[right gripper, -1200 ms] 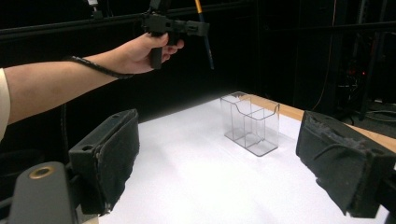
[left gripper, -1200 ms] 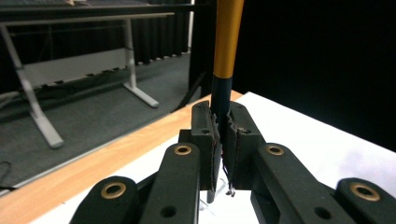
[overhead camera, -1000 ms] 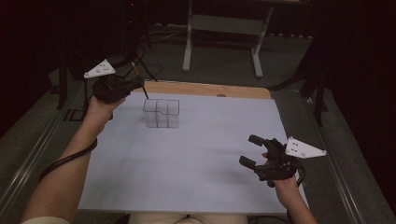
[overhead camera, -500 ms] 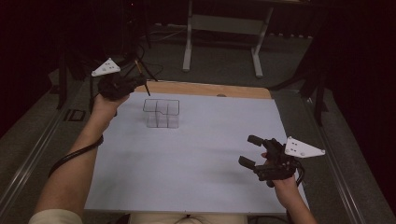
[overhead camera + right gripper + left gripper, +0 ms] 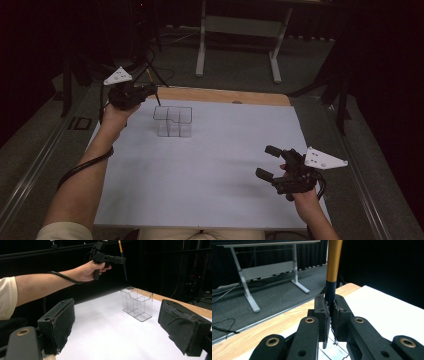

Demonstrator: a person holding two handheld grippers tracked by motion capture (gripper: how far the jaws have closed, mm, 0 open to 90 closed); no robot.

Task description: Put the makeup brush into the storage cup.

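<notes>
A clear plastic organizer (image 5: 173, 121) with open-top compartments stands on the white sheet (image 5: 210, 165) toward the far left. My left gripper (image 5: 151, 90) hovers just left of and above it, shut on a pen (image 5: 157, 100) with a gold upper barrel and dark lower part, held near upright, tip down. In the left gripper view the pen (image 5: 334, 260) rises between the closed pads (image 5: 321, 312). The right gripper view shows the organizer (image 5: 137, 303) and that pen (image 5: 124, 271) above it. My right gripper (image 5: 267, 161) rests open at the near right, nothing between its pads (image 5: 60, 325).
A strip of bare wooden tabletop (image 5: 225, 96) runs along the sheet's far edge. Beyond it stands a white-legged desk frame (image 5: 240, 30) on grey carpet, with cables (image 5: 150, 55) on the floor at the left. Dark surroundings close in on both sides.
My left gripper, with the pen in it, has shifted slightly right and down toward the organizer. The right gripper has stayed where it was.
</notes>
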